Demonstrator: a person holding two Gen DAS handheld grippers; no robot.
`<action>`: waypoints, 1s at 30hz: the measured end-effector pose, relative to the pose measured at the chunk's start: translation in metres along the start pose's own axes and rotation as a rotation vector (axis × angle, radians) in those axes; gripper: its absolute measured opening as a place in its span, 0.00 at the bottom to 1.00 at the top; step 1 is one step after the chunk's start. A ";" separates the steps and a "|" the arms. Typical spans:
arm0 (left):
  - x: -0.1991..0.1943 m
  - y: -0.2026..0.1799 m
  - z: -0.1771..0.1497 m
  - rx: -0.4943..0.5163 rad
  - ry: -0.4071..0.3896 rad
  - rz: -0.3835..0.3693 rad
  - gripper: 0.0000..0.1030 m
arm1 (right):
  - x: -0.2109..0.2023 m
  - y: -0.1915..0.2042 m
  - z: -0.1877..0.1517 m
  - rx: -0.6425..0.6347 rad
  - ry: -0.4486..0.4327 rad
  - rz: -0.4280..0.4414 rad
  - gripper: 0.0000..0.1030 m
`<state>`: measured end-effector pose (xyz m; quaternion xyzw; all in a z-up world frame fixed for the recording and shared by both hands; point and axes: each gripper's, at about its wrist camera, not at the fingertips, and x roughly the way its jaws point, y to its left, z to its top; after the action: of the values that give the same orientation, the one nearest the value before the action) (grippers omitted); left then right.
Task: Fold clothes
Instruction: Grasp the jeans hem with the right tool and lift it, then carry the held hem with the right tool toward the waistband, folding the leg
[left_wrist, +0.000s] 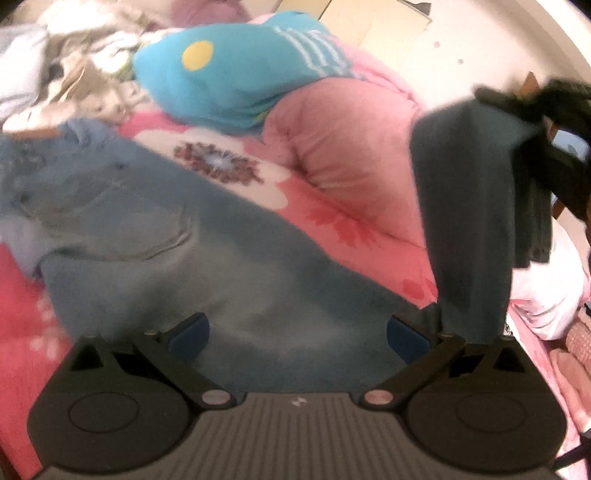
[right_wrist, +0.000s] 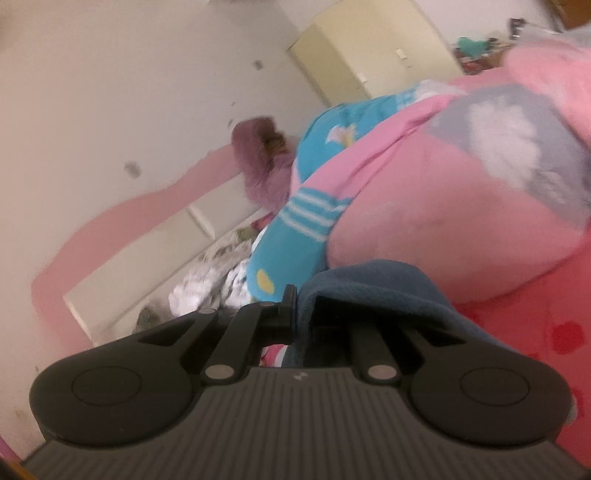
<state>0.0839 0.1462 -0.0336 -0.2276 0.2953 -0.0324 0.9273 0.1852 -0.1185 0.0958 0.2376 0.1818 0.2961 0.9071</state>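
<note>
A pair of blue jeans (left_wrist: 155, 221) lies spread across the pink flowered bedcover (left_wrist: 332, 218), waistband to the left. My left gripper (left_wrist: 297, 332) hovers low over the jeans, open, its blue pads (left_wrist: 188, 332) wide apart with denim below them, not pinched. One trouser leg (left_wrist: 465, 206) hangs lifted at the right, held at its end by my right gripper (left_wrist: 509, 103). In the right wrist view the right gripper (right_wrist: 295, 306) is shut on the denim (right_wrist: 369, 284), which drapes over its right finger. The view is blurred.
A turquoise quilt (left_wrist: 236, 77) and a pink duvet (left_wrist: 343, 147) are heaped on the bed behind the jeans. Crumpled light clothes (left_wrist: 88, 66) lie at the back left. A white wall (right_wrist: 129, 92) and a cream cupboard (right_wrist: 369, 55) stand beyond the bed.
</note>
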 end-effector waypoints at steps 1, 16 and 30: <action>0.001 0.002 0.000 -0.008 0.003 -0.002 1.00 | 0.009 0.007 -0.002 -0.024 0.021 0.009 0.06; -0.012 0.009 -0.007 -0.028 -0.017 -0.016 0.99 | 0.173 0.121 -0.110 -0.587 0.551 0.109 0.06; -0.047 0.008 -0.019 -0.051 -0.033 0.001 0.99 | 0.239 0.188 -0.172 -1.013 0.992 0.002 0.31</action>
<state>0.0339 0.1551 -0.0262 -0.2517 0.2810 -0.0205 0.9259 0.2011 0.2205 0.0110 -0.3763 0.4134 0.4183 0.7160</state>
